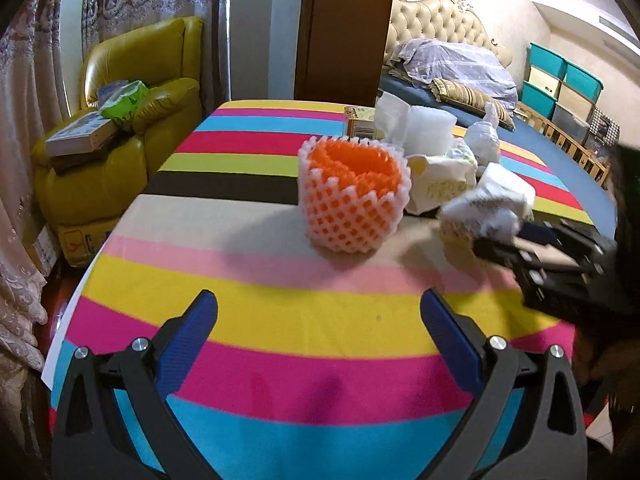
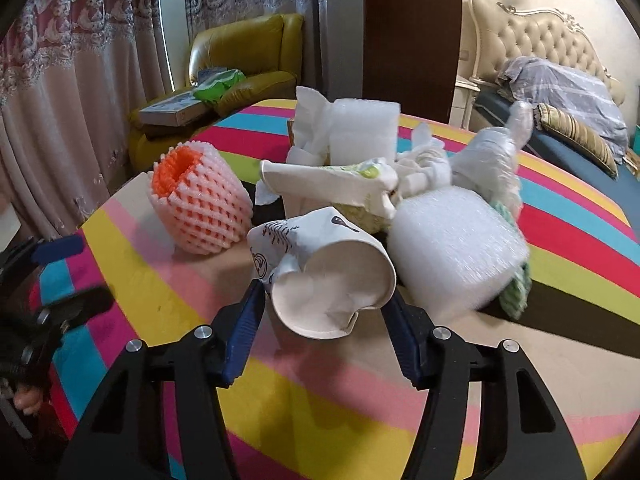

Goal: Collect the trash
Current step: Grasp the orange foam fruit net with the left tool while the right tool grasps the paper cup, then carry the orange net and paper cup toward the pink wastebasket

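A pile of trash lies on the striped table (image 1: 280,312). A white and orange foam fruit net (image 1: 354,194) stands at the pile's left; it also shows in the right wrist view (image 2: 202,202). My right gripper (image 2: 326,308) is shut on a crumpled white paper cup (image 2: 328,276), its pads pressing the cup's sides. The same cup (image 1: 486,208) and the right gripper (image 1: 560,264) show at the right of the left wrist view. My left gripper (image 1: 320,316) is open and empty, in front of the foam net and apart from it.
Behind the cup lie a white foam roll (image 2: 452,248), a second crushed paper cup (image 2: 332,188), a foam sheet block (image 2: 364,128), tissues and a knotted plastic bag (image 2: 490,160). A yellow armchair (image 1: 120,128) stands beyond the table's left, a bed (image 1: 460,60) to the right.
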`<state>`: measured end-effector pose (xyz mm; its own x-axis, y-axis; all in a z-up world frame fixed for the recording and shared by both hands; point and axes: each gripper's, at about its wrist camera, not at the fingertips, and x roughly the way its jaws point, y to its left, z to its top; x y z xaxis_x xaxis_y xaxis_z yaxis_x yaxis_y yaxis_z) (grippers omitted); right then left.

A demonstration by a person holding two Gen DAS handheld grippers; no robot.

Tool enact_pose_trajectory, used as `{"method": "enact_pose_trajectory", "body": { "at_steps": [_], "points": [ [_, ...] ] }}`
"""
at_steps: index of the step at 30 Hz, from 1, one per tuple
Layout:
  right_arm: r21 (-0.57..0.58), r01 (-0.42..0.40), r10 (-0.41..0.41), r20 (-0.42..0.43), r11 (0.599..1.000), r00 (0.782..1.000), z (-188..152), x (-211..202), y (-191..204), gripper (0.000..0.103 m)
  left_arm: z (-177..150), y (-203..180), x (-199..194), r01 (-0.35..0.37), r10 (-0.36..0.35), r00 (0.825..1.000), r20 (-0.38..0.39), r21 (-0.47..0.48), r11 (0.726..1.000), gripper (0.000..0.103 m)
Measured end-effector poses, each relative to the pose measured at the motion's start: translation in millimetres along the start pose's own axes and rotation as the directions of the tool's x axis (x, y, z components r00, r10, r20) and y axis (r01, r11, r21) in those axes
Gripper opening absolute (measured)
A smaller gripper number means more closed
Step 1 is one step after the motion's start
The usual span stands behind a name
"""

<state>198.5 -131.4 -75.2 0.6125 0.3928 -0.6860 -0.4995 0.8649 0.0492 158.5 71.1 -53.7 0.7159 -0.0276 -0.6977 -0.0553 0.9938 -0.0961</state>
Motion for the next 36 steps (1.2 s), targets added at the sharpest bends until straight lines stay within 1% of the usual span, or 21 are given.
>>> {"method": "enact_pose_trajectory", "body": {
  "at_steps": [4, 7, 9, 12, 14, 15, 16, 17, 18, 19, 21, 26, 31, 36],
  "points": [
    [0.001, 0.020, -0.020, 0.009, 1.000, 1.000, -9, -11, -4, 0.057, 16, -6, 23, 0.011, -0.012, 0.999, -0.042, -0.033, 0.999, 0.098],
    [0.025, 0.017, -0.018, 0.011, 1.000, 1.000, -13, -14, -8, 0.057, 28, -11, 40, -0.009, 0.006, 0.998, -0.060, -0.052, 0.999, 0.098],
    [0.039, 0.013, -0.014, 0.012, 0.999, 1.000, -14, -15, -11, 0.057, 38, -15, 49, -0.018, 0.014, 0.998, -0.060, -0.058, 0.998, 0.098],
    [0.044, 0.015, -0.015, 0.009, 0.999, 1.000, -15, -15, -12, 0.057, 51, -20, 62, -0.075, 0.072, 0.996, -0.053, -0.058, 0.996, 0.097],
    [0.048, 0.016, -0.016, 0.007, 0.999, 1.000, -15, -14, -13, 0.057, 57, -23, 71, -0.093, 0.090, 0.994, -0.064, -0.046, 0.995, 0.096],
    [0.051, 0.017, -0.017, 0.006, 0.999, 1.000, -15, -14, -14, 0.057, 59, -25, 76, -0.093, 0.090, 0.993, -0.070, -0.032, 0.995, 0.086],
    [0.053, 0.016, -0.016, 0.007, 0.998, 1.000, -15, -14, -13, 0.057, 59, -25, 78, -0.084, 0.082, 0.994, -0.069, -0.025, 0.996, 0.071],
    [0.054, 0.015, -0.015, 0.006, 0.998, 1.000, -15, -14, -13, 0.057, 58, -27, 77, -0.067, 0.066, 0.996, -0.062, -0.021, 0.998, 0.064],
    [0.055, 0.016, -0.016, 0.006, 0.998, 1.000, -15, -14, -14, 0.057, 58, -28, 75, -0.053, 0.052, 0.997, -0.049, -0.019, 0.998, 0.053],
    [0.055, 0.016, -0.017, 0.005, 0.998, 1.000, -15, -14, -13, 0.057, 57, -30, 72, -0.054, 0.053, 0.998, -0.034, -0.010, 0.999, 0.049],
    [0.055, 0.019, -0.019, 0.007, 0.998, 1.000, -15, -14, -13, 0.057, 54, -32, 67, -0.046, 0.046, 0.999, -0.014, 0.007, 0.999, 0.044],
    [0.054, 0.022, -0.023, 0.020, 0.998, 1.000, -18, -18, -12, 0.057, 43, -36, 50, -0.027, 0.026, 0.999, 0.024, 0.035, 0.999, 0.041],
    [0.049, 0.028, -0.029, 0.020, 0.998, 0.999, -26, -25, -12, 0.057, 22, -43, 26, 0.015, -0.018, 0.998, 0.057, 0.053, 0.998, 0.041],
    [0.054, 0.068, -0.070, 0.028, 0.996, 0.997, -36, -40, -21, 0.057, 11, -57, 13, 0.059, -0.065, 0.995, 0.071, 0.085, 0.995, 0.041]
  ]
}}
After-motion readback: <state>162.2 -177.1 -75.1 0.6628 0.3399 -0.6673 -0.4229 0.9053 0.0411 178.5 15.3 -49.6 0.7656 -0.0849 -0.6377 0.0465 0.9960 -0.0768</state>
